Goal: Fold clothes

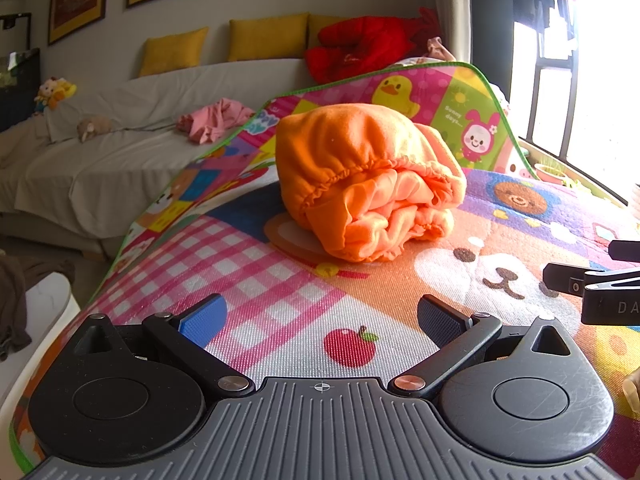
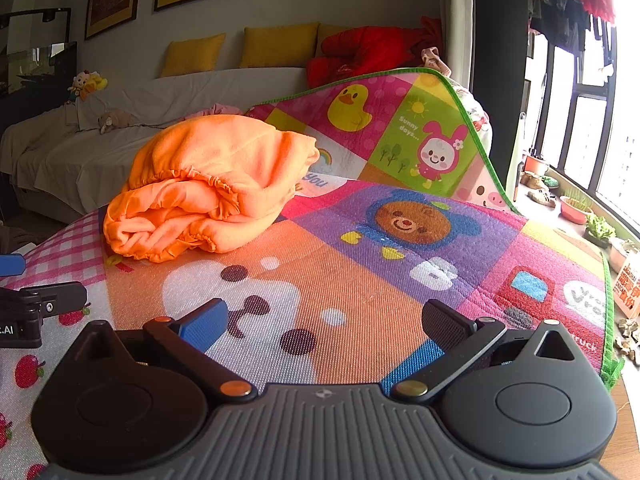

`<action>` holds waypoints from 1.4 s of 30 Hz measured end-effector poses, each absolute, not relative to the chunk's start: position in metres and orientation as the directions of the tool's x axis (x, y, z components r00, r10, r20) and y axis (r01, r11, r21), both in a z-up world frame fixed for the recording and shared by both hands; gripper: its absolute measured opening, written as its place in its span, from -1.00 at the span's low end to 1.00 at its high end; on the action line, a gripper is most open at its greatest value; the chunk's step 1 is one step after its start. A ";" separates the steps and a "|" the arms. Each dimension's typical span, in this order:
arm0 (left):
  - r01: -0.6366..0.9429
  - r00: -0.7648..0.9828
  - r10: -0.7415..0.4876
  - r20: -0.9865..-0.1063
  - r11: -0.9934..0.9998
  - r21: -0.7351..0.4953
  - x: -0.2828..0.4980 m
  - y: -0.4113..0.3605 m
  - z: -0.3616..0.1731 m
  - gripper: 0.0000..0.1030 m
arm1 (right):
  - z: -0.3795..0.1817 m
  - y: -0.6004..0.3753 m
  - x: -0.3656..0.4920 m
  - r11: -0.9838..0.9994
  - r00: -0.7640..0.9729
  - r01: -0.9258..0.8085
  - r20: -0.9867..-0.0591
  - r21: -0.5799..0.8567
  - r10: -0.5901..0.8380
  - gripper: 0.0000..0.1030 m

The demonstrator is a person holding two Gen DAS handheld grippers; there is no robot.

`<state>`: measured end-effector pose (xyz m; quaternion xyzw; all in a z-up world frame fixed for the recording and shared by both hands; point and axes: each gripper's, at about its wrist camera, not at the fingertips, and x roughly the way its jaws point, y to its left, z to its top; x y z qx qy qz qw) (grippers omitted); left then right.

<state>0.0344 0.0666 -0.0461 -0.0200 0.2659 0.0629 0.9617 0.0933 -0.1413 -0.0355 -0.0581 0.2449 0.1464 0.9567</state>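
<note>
An orange garment (image 1: 368,184) with an elastic hem lies bunched in a thick folded bundle on the colourful cartoon play mat (image 1: 280,280). My left gripper (image 1: 320,316) is open, a short way in front of the bundle, with nothing between its fingers. In the right wrist view the same orange garment (image 2: 208,188) sits ahead and to the left, and my right gripper (image 2: 324,320) is open over the mat (image 2: 360,280), holding nothing. Each gripper shows at the edge of the other's view: the right gripper (image 1: 576,280), the left gripper (image 2: 16,280).
The mat's far edge (image 2: 400,120) curls upward behind the bundle. Beyond stands a covered sofa (image 1: 120,152) with yellow cushions, a pink garment (image 1: 216,120) and a red jacket (image 1: 360,48). Plant pots (image 2: 576,208) line the window sill on the right.
</note>
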 end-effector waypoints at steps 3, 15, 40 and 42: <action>-0.134 0.851 0.111 -0.513 0.991 -0.007 0.034 0.067 -0.046 1.00 | -0.036 -0.141 0.093 0.951 0.838 -0.308 -0.485 -0.040 0.251 1.00; -0.136 0.848 0.111 -0.519 0.991 -0.011 0.034 0.067 -0.046 1.00 | -0.036 -0.142 0.093 0.950 0.838 -0.308 -0.484 -0.041 0.251 1.00; -0.134 0.850 0.108 -0.516 0.991 -0.014 0.033 0.067 -0.046 1.00 | -0.035 -0.141 0.092 0.950 0.840 -0.308 -0.483 -0.046 0.249 1.00; -0.133 0.849 0.108 -0.517 0.991 -0.011 0.033 0.067 -0.046 1.00 | -0.035 -0.141 0.092 0.951 0.841 -0.306 -0.482 -0.046 0.247 1.00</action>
